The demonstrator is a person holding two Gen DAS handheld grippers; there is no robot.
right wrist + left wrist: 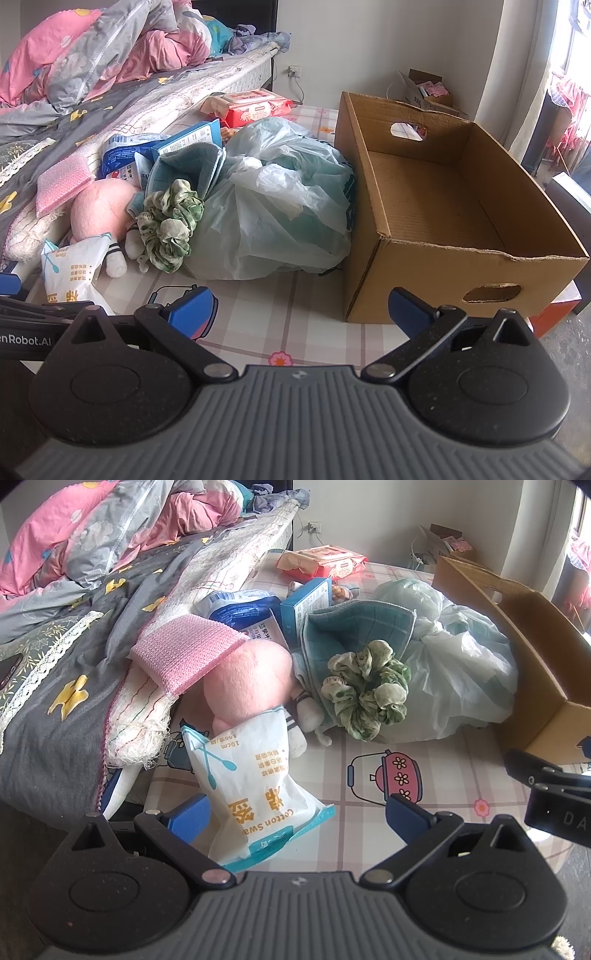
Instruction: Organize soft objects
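Both tongs spread wide, gripping nothing.
The cotton swab pack (251,786) lies between the left gripper (295,818) fingers, touching the left one; the cardboard box (443,206) stands ahead-right of the right gripper (299,314).

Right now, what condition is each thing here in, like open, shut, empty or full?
Brown cardboard box: open on top, empty.
Pale green plastic bag: stuffed, knotted shut.
White cotton swab packet: sealed, between the left tool's open fingers, not gripped.
Left tool: open.
Right tool: open, holding nothing.
Green patterned fabric scrunchie: lying loose against the bag.
Red wet-wipes pack: lid closed.
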